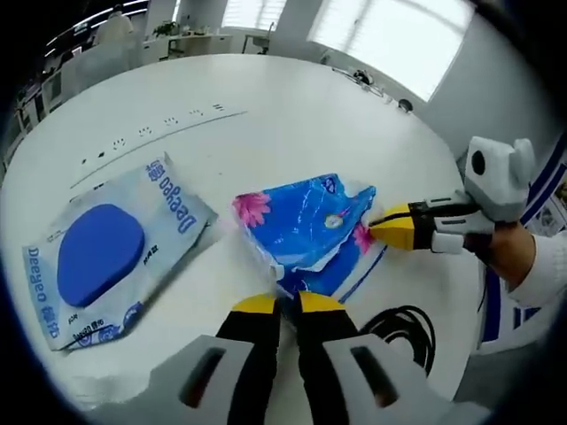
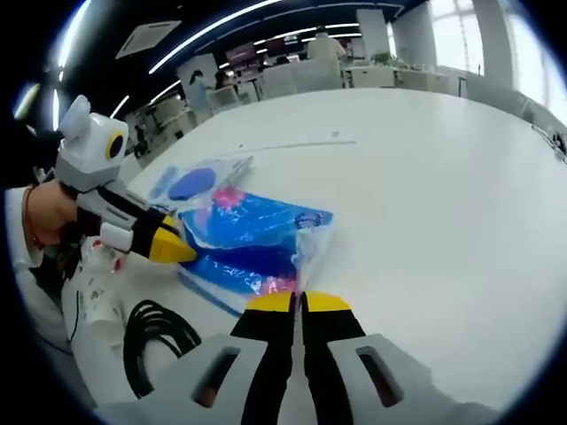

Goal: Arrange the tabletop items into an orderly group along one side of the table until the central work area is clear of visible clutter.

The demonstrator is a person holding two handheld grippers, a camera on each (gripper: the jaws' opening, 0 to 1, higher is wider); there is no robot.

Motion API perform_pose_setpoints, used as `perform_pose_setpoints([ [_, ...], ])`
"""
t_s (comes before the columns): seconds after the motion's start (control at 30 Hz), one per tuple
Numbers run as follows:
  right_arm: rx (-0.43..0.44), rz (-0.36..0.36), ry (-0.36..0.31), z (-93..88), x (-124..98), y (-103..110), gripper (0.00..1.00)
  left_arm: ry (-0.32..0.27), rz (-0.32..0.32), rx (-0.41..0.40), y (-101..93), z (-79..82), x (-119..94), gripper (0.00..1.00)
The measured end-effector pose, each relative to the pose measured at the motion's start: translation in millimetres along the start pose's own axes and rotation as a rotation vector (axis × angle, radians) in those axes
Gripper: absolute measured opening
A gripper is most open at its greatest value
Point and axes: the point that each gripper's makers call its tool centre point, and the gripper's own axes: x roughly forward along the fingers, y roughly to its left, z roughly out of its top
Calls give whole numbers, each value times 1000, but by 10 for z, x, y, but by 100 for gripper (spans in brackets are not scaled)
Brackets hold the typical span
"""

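Tissue pack (image 1: 306, 232) pinched at both ends: my left gripper (image 1: 287, 304) & right gripper (image 2: 299, 302) clamped on it, wipes pack (image 1: 104, 251) beside.

Open white table (image 1: 292, 115) is stretching free toward the far edge. Near the front edge, a blue tissue pack (image 1: 306, 226), a wet-wipes pack (image 1: 111, 252) and a coiled black cable (image 1: 403, 329) are blocking passage.

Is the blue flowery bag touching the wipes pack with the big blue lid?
Apart. In the left gripper view, a strip of white table shows between the flowery bag and the wipes pack.
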Motion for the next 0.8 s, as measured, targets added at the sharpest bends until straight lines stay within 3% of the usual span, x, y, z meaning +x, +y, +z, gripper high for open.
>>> perform_pose_setpoints([
  [0.43,-10,-4,-43,205,-126,-70,0,-36,-10,-9,-104,191,-94,1],
  [0.8,-40,-11,-98,559,-164,-161,0,-94,4,-43,-91,535,-166,1],
])
